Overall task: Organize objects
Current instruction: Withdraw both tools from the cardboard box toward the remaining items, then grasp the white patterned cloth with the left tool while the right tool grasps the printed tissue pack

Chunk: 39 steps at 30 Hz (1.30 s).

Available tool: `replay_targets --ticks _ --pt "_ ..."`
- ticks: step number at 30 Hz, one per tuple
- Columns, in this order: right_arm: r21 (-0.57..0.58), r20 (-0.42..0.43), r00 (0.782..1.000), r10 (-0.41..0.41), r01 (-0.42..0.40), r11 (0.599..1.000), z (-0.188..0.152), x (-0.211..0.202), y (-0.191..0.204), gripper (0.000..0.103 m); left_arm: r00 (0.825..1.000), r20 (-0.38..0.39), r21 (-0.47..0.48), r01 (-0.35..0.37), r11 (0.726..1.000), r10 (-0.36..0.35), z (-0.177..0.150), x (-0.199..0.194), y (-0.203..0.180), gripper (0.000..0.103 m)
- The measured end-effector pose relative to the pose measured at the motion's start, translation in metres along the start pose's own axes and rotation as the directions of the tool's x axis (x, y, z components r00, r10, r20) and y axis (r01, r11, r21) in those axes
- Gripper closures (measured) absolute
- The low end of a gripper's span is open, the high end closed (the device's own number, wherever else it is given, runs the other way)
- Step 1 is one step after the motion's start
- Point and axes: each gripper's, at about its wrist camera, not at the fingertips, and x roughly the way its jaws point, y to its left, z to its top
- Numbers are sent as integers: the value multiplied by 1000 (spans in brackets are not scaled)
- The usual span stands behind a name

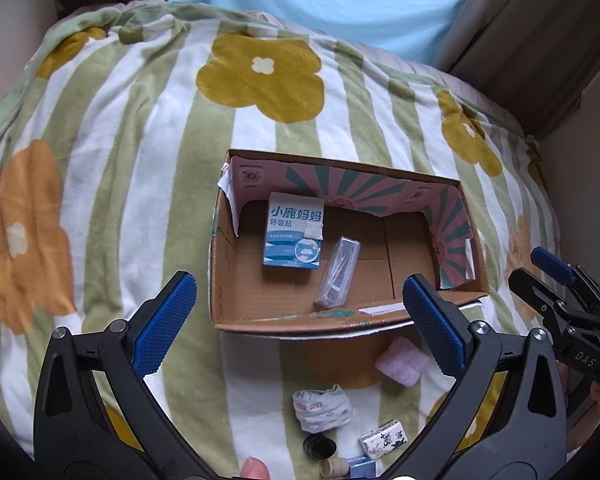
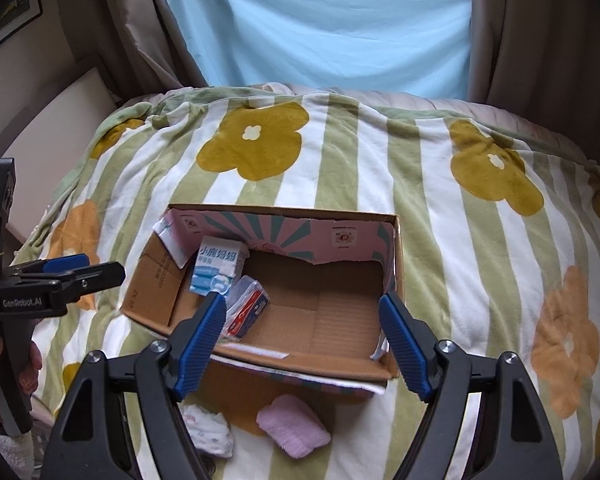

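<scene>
**Both tongs wide over open box on bed**

Cardboard box (image 1: 224,312) on striped flower blanket (image 1: 148,128) holds blue-white carton (image 1: 294,232) reading "小鹿妈妈 呼吸贴" and a clear packet (image 1: 337,274). Left tongs (image 1: 300,324) and right tongs (image 2: 302,344) gape, empty. Pink cloth (image 1: 401,361), patterned cloth (image 1: 322,408) lie outside. Only left view shows small printed pack (image 1: 384,438).

From my right tongs (image 2: 302,344), jaws apart and empty, I see the cardboard box (image 2: 340,364) on the striped blanket (image 2: 440,208) holding a blue-white carton (image 2: 218,266), pink cloth (image 2: 292,426) lying just before it.
</scene>
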Motion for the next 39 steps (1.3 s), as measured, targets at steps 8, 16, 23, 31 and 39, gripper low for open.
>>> replay_targets --ticks 8,16,23,31,39 --pt "35 -60 998 -5 7 999 -34 -33 5 28 999 -54 105 11 994 -5 -28 -16 1 0" --pt "48 -148 989 -29 37 998 -77 -43 14 28 993 -114 281 63 958 -32 -69 -18 -17 0" --pt "122 -240 971 0 30 992 -117 -37 22 28 977 -205 391 137 910 -59 -103 1 -32 0" --pt "170 -332 943 24 35 985 -164 -14 34 28 950 -308 503 205 840 -48 -144 41 -38 0" --pt "199 -442 897 -7 106 974 -217 29 43 28 935 -354 566 237 790 -27 -175 89 -41 2"
